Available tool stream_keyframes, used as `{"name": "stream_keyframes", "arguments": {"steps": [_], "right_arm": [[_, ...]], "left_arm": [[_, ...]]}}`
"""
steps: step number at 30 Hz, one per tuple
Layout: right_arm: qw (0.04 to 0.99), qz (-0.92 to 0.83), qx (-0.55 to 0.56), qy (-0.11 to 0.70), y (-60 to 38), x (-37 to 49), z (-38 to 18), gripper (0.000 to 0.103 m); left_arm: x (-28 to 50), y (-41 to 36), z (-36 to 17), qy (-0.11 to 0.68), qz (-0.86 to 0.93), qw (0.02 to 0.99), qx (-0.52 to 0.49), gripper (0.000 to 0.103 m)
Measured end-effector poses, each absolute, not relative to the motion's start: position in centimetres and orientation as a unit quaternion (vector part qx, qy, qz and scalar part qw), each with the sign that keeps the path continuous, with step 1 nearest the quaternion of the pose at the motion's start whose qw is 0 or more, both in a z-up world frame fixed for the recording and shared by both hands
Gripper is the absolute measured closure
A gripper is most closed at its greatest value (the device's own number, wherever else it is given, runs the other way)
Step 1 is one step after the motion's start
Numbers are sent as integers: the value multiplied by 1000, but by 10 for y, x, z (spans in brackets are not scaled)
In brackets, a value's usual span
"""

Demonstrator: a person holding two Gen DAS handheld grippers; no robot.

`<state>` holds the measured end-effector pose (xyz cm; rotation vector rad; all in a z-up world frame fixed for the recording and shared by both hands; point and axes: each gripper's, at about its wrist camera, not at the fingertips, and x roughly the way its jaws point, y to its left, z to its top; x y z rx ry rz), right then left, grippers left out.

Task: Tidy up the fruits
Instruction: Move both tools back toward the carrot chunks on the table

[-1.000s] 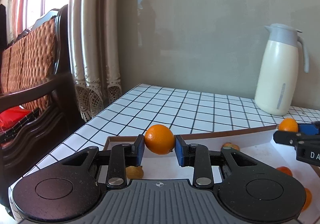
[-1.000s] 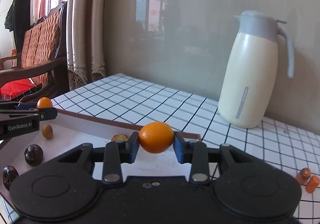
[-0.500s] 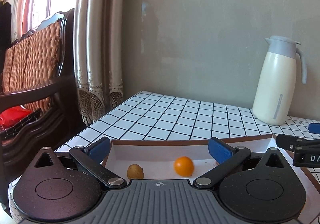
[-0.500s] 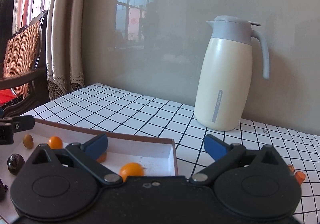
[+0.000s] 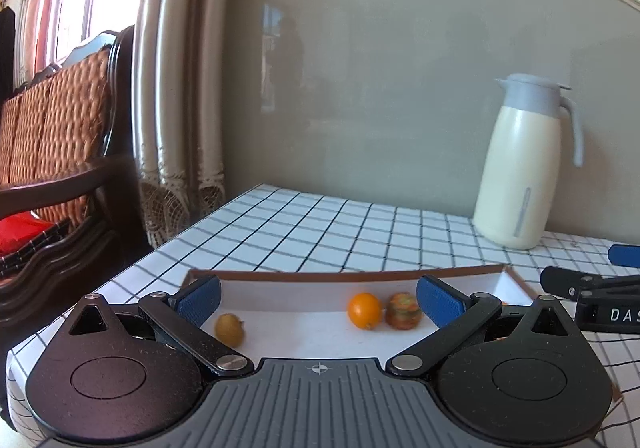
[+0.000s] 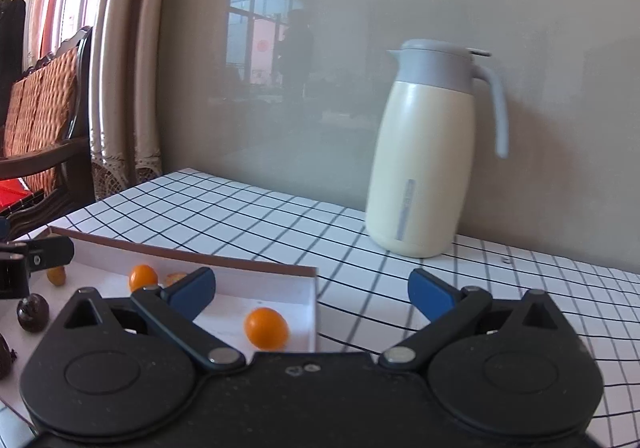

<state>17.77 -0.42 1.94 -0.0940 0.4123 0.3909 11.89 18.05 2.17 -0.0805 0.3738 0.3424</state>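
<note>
A shallow white tray with a brown rim (image 5: 344,275) (image 6: 192,257) lies on the tiled table. In the left wrist view an orange kumquat (image 5: 364,310) rests in it beside a mottled red-green fruit (image 5: 403,310), with a yellow-brown fruit (image 5: 229,329) further left. My left gripper (image 5: 319,298) stands open above the tray, nothing between its blue pads. In the right wrist view another kumquat (image 6: 266,328) lies near the tray's right corner, one more (image 6: 143,277) further back. My right gripper (image 6: 311,293) is open and empty over that corner.
A cream thermos jug with a grey lid (image 5: 520,164) (image 6: 424,152) stands at the back by the wall. Dark fruits (image 6: 33,313) lie at the tray's left. A wicker-backed wooden chair (image 5: 56,152) and curtains stand left of the table edge.
Both grippers opened and let go of their kumquats, which now lie in the tray. Both have drawn back from the tray, so more of it shows.
</note>
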Motion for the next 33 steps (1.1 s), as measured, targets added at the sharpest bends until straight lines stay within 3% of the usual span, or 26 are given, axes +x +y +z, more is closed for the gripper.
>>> {"name": "stream_keyframes", "arguments": {"steps": [20, 33], "right_arm": [[966, 24, -39, 253, -143, 217, -22, 6], [949, -50, -42, 310, -180, 259, -51, 6]], "left_arm": [[168, 60, 28, 180, 75, 981, -18, 0], [201, 2, 17, 200, 24, 979, -2, 0]]}}
